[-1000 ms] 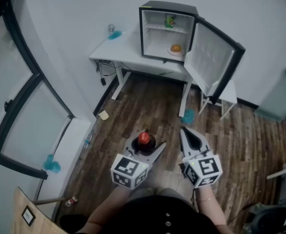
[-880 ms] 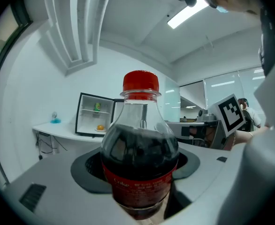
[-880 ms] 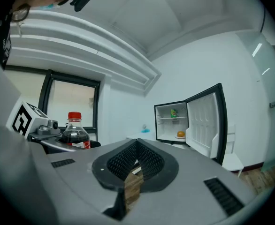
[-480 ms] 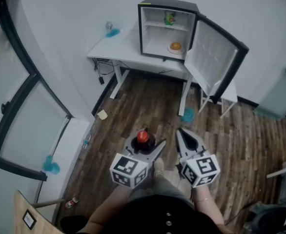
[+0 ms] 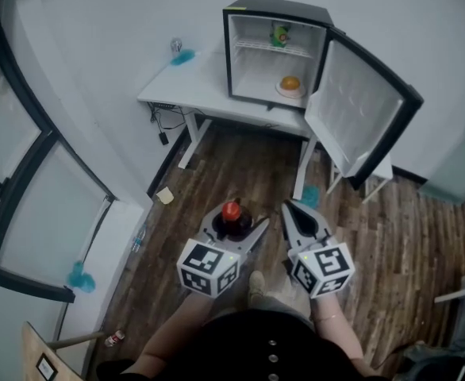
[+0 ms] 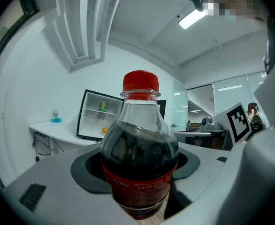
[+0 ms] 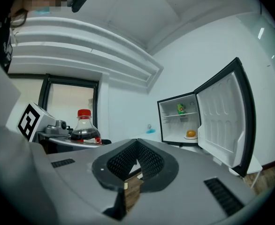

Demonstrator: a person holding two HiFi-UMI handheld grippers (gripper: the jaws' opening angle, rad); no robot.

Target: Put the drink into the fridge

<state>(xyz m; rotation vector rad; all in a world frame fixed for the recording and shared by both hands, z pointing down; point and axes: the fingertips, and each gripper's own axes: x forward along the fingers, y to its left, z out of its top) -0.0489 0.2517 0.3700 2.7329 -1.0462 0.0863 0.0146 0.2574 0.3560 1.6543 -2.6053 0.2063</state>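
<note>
Left tool [image 5: 234, 232] is clamped on a clear plastic bottle [image 6: 138, 158] of dark drink, round red cap [image 6: 141, 82] up. Right tool [image 7: 136, 146] is empty, its ribbed pads [image 7: 149, 162] pinched together. The boxy white fridge [image 5: 278, 9] stands open.

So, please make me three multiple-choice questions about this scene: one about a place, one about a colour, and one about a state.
1. Where in the fridge does the orange item lie?
A. On the upper shelf
B. On the bottom level
C. In the door rack

2. What colour is the cap of the bottle held in the left gripper?
A. Red
B. Blue
C. White

3. In what state is the fridge door?
A. Shut
B. Taken off and lying on the floor
C. Swung open

Answers:
1 B: the head view shows it below the shelf that carries the green item.
2 A: the left gripper view shows a red cap above the dark drink.
3 C: the door stands swung out to the right, so the inside of the fridge is in view.
</note>
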